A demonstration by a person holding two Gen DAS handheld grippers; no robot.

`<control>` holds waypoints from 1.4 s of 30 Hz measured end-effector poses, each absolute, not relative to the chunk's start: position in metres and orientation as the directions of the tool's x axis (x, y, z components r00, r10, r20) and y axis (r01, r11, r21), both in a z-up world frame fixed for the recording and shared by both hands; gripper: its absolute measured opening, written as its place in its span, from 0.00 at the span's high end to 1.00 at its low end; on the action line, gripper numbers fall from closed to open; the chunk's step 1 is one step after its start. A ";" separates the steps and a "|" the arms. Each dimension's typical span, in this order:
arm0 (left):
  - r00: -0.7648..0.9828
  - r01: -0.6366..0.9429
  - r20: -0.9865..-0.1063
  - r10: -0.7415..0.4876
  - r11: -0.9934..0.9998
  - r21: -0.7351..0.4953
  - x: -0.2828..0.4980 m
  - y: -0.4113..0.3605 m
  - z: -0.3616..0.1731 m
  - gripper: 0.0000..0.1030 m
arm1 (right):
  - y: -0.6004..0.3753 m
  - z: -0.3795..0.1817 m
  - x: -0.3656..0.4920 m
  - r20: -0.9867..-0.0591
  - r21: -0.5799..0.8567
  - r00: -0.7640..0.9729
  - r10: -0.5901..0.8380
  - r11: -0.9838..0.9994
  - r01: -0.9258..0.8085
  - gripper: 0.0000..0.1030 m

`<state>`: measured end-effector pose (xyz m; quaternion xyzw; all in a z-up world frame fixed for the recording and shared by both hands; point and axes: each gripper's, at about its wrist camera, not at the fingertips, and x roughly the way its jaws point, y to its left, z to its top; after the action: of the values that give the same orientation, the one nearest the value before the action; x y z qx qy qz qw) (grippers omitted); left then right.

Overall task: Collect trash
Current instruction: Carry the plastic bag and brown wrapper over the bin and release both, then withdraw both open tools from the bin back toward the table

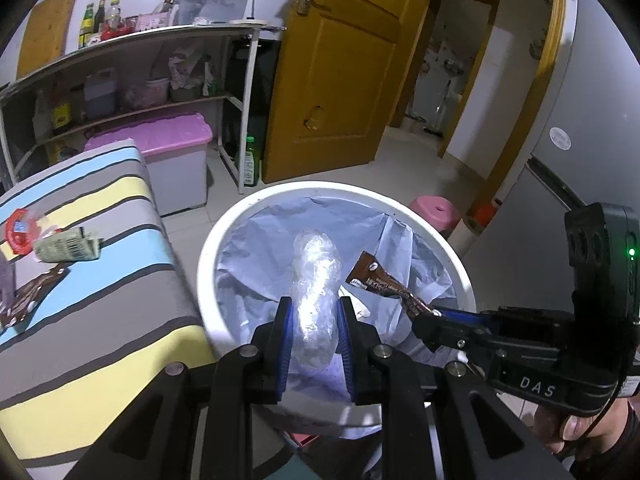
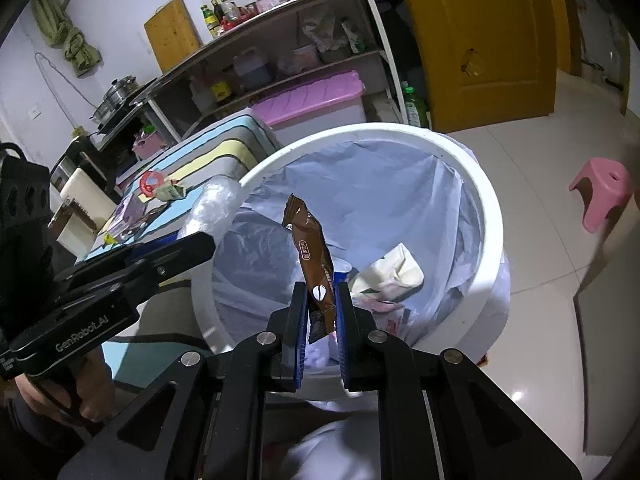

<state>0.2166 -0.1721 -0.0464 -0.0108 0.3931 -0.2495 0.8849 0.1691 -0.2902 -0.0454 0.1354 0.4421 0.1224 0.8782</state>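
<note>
Kitchen floor holds a lined bin (image 1: 448,256); above it the left claw (image 1: 312,312) pinches crumpled plastic (image 1: 316,276) and the right claw (image 2: 322,296) pinches a brown wrapper (image 2: 310,240). Drop step: both need spreading to release.

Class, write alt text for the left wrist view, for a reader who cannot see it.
The left gripper holds a crumpled clear plastic wad over a white bin with a bag liner. From the right, the right gripper holds a brown wrapper over the same bin. More litter lies on a striped cushion to the left.
</note>
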 end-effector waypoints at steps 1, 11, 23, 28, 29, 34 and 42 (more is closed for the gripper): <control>0.561 0.436 -0.692 -0.454 0.873 -0.219 0.218 -0.173 -0.047 0.79 | -0.291 -0.047 0.170 -0.747 0.347 0.575 0.334 0.933 -0.091 0.87; 0.528 0.448 -0.711 -0.464 0.864 -0.231 0.224 -0.182 -0.056 0.78 | -0.294 -0.048 0.170 -0.757 0.335 0.575 0.312 0.940 -0.069 0.85; 0.546 0.448 -0.691 -0.474 0.862 -0.238 0.213 -0.170 -0.048 0.77 | -0.292 -0.031 0.165 -0.727 0.329 0.612 0.312 0.940 -0.088 0.74; 0.568 0.439 -0.674 -0.473 0.866 -0.238 0.203 -0.159 -0.037 0.77 | -0.287 -0.019 0.161 -0.709 0.320 0.631 0.314 0.941 -0.109 0.74; 0.571 0.437 -0.671 -0.472 0.867 -0.239 0.201 -0.156 -0.036 0.77 | -0.285 -0.017 0.159 -0.706 0.319 0.634 0.316 0.941 -0.114 0.74; 0.596 0.410 -0.659 -0.458 0.880 -0.241 0.189 -0.140 -0.028 0.77 | -0.276 -0.007 0.154 -0.693 0.305 0.645 0.321 0.942 -0.142 0.74; 0.636 0.366 -0.639 -0.433 0.898 -0.243 0.171 -0.113 -0.017 0.78 | -0.254 0.009 0.143 -0.669 0.291 0.656 0.349 0.935 -0.201 0.74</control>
<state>0.1706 -0.1129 -0.0166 -0.0455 0.3646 -0.2211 0.9034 0.1435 -0.2543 0.0091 0.0961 0.3856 0.1521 0.9050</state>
